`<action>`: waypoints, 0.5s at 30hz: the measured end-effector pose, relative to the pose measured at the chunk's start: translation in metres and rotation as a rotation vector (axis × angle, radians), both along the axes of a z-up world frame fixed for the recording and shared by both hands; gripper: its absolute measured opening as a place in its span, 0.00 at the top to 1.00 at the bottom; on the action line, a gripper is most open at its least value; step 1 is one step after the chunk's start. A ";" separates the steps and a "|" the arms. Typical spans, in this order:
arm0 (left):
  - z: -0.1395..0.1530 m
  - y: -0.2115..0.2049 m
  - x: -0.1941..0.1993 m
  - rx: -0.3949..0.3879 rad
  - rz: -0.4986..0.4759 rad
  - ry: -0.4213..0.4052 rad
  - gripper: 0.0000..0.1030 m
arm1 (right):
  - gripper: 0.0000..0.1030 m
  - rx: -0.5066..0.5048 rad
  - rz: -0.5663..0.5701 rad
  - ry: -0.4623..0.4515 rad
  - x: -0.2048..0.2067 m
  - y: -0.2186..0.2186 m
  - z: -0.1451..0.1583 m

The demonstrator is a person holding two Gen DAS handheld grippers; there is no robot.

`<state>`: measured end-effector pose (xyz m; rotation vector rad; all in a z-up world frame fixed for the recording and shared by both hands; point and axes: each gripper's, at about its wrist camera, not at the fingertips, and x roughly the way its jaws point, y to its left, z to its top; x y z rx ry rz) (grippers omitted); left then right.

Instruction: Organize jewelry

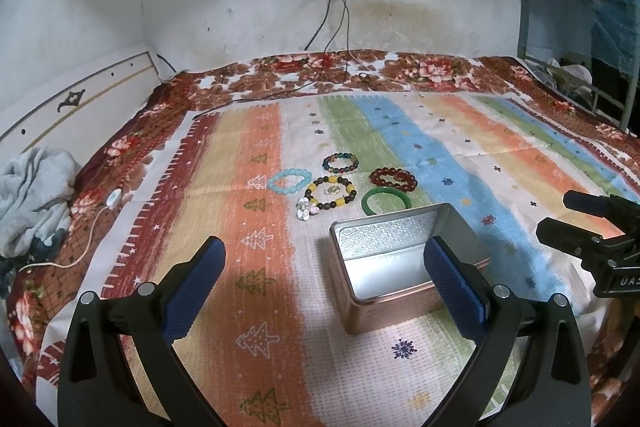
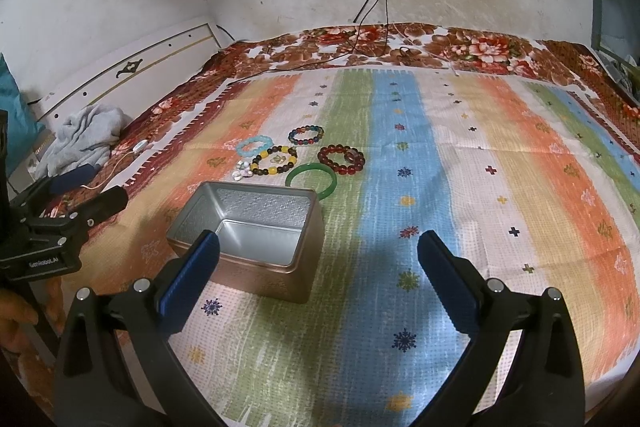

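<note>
An open, empty metal tin (image 1: 384, 239) (image 2: 256, 219) stands on the striped cloth. Beyond it lie a green bangle (image 1: 386, 201) (image 2: 312, 175), a dark red bead bracelet (image 1: 393, 179) (image 2: 341, 158), a yellow-and-brown bead bracelet (image 1: 330, 193) (image 2: 274, 161) with a small ring inside, a light blue bead bracelet (image 1: 289, 180) (image 2: 254, 145), a multicoloured bead bracelet (image 1: 340, 163) (image 2: 306, 135) and a small white flower piece (image 1: 306, 207) (image 2: 242, 169). My left gripper (image 1: 324, 259) is open and empty, just left of and above the tin. My right gripper (image 2: 318, 251) is open and empty, near the tin's right side.
The striped cloth (image 2: 460, 187) covers a floral bedspread (image 1: 132, 147). A grey garment (image 1: 32, 195) and a white corded switch (image 1: 113, 198) lie at the left. Cables (image 1: 332, 39) hang from a wall socket onto the bed. A metal rack (image 1: 580, 83) stands at the right.
</note>
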<state>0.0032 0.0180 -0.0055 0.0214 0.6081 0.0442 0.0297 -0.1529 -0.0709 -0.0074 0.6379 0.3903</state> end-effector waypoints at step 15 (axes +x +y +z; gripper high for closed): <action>0.000 0.003 0.008 -0.004 0.027 0.017 0.05 | 0.05 0.008 0.002 0.008 0.007 0.001 -0.001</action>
